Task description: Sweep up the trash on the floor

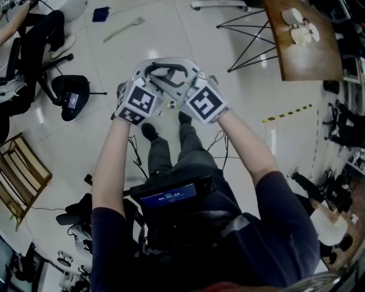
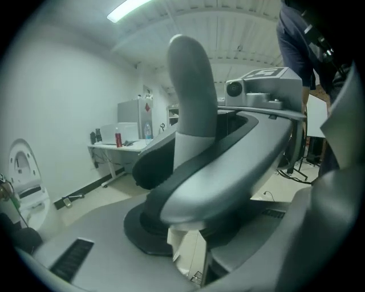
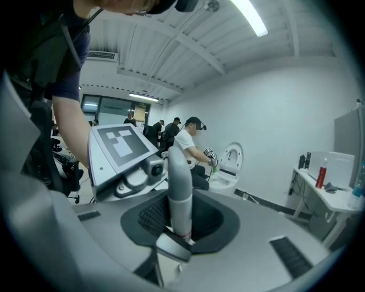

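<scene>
In the head view both grippers meet in front of me above the pale floor (image 1: 239, 114). My left gripper (image 1: 149, 73) is shut on a curved grey handle (image 2: 228, 171) with a dark underside, which fills the left gripper view. My right gripper (image 1: 186, 73) is shut on a straight grey handle (image 3: 179, 188) that stands upright between its jaws. The two handles show together as a grey loop (image 1: 168, 73). A small bit of trash (image 1: 170, 105) lies on the floor below the grippers. What hangs under the handles is hidden.
A white long-handled tool (image 1: 122, 28) and a blue item (image 1: 101, 13) lie on the far floor. A chair base (image 1: 71, 97) and a seated person (image 1: 28, 40) are at the left, a wooden table (image 1: 302, 51) at the right, striped tape (image 1: 287, 113) on the floor.
</scene>
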`<state>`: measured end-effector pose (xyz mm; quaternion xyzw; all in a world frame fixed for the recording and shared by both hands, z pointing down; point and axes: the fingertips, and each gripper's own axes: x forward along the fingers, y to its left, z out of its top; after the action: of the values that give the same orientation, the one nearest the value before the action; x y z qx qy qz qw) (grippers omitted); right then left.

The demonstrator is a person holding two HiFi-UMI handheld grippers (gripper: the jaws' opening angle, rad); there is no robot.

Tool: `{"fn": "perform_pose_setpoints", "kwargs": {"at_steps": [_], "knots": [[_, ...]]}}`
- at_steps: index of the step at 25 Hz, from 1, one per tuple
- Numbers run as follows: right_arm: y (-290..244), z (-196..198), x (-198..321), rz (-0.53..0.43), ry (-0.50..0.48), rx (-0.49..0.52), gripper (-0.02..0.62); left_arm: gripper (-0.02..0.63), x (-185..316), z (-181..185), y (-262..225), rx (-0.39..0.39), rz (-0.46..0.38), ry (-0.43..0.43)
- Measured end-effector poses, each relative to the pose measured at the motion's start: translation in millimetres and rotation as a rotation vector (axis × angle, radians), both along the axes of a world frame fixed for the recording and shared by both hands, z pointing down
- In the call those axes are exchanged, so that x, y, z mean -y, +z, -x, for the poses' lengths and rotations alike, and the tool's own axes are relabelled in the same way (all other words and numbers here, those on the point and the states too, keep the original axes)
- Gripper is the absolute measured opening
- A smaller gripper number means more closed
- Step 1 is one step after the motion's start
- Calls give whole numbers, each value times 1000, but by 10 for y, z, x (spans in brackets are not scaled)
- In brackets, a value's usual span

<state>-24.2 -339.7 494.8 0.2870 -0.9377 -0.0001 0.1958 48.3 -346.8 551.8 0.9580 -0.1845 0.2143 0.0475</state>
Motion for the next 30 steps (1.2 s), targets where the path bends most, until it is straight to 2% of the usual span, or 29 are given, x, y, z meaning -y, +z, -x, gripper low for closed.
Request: {"fn": "perform_pose_setpoints", "kwargs": {"at_steps": [5, 10, 18, 25, 30], "knots": [[211, 38, -89, 110, 37, 19, 109, 81, -144, 62, 244, 47, 61, 32], [344, 85, -168, 166, 15, -47, 109, 84, -235, 88, 364, 24, 123, 22], [444, 53, -269, 216, 38, -39, 110, 86, -372, 58, 461, 13, 182, 38], [500, 45, -381, 246, 85, -5, 112, 90, -534, 68, 531, 28, 223, 88], [506, 111, -456, 254, 80, 13, 114, 92, -612, 139, 538, 18, 259, 72]]}}
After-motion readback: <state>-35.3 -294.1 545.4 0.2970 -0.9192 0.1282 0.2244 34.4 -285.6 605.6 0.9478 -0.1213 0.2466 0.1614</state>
